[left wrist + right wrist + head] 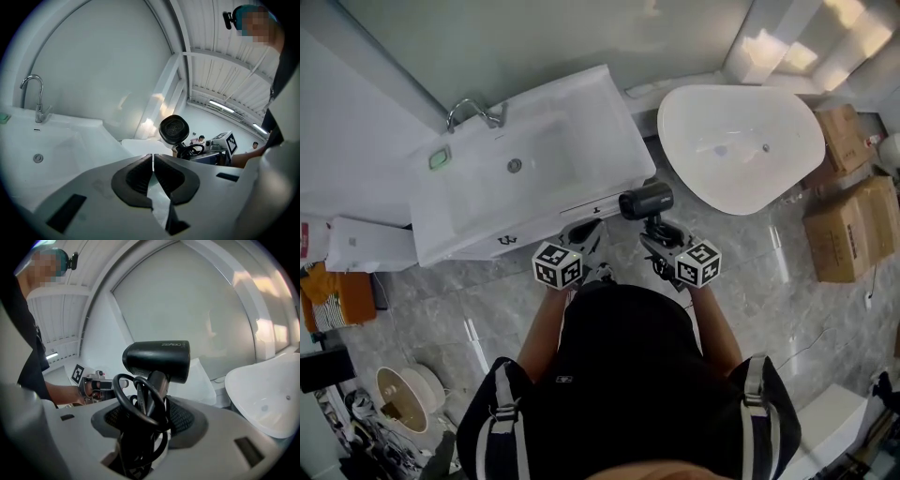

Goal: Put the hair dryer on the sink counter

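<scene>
The right gripper pinches the black plastic hair dryer by its handle; the left gripper is pressed together, with the white sink counter at 11 o'clock.

My right gripper holds the black hair dryer just off the white sink's corner, left gripper alongside.

shirt black | shoulder straps grey | left tool grey | right tool grey
</scene>
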The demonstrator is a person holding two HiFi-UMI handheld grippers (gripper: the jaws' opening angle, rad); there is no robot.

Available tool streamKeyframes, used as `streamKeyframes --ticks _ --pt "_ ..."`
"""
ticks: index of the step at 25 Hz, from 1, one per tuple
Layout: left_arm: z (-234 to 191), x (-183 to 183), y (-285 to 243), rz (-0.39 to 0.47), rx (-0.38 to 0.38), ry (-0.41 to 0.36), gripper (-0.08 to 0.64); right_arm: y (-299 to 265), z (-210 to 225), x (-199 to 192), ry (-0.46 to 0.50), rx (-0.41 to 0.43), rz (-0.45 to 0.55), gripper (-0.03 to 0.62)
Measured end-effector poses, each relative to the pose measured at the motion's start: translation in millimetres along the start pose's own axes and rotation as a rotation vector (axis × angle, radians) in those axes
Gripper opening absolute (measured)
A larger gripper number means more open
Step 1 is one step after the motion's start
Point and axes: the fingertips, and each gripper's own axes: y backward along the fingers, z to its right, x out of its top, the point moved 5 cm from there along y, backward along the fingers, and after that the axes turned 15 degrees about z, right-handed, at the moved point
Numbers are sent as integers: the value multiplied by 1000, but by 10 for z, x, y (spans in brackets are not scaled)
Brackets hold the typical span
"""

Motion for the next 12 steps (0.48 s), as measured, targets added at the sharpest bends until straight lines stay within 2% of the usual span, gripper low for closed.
streamKeyframes --ticks 12 --pt "-224 106 -49 -2 -15 6 21 -191 95 48 -10 -39 2 282"
